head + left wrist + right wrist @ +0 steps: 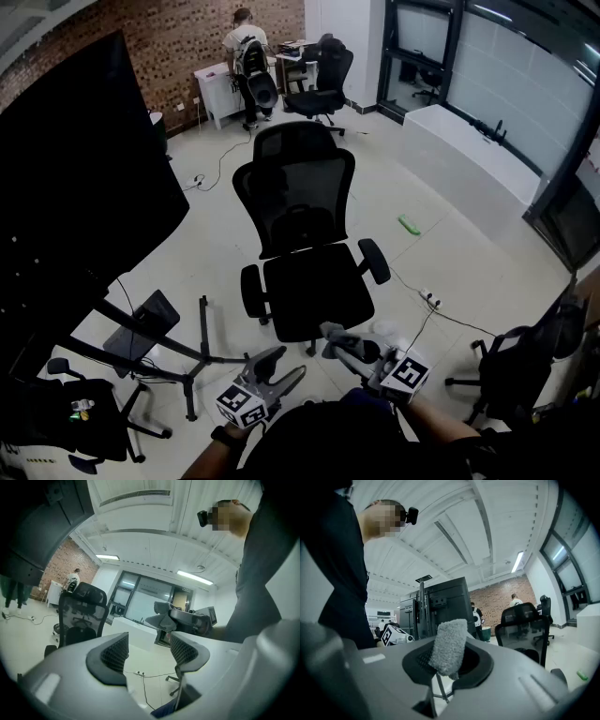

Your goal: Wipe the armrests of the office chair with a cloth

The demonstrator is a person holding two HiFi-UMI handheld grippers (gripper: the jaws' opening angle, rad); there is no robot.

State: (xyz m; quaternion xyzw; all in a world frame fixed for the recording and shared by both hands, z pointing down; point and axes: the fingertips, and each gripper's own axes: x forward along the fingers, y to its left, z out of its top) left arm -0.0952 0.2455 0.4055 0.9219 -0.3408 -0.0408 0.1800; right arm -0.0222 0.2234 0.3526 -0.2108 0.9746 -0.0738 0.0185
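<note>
Pale floor, slight sheen. Brick wall at far end w/ a white bench against it. A person w/ backpack stands there, and a black chair is just beside. Right side: glass partition in dark frames, low white ledge along its foot. Left: big black panel. Green item & power strip w/ cable lie on the floor, apart. White ceiling, strip lights lit.
</note>
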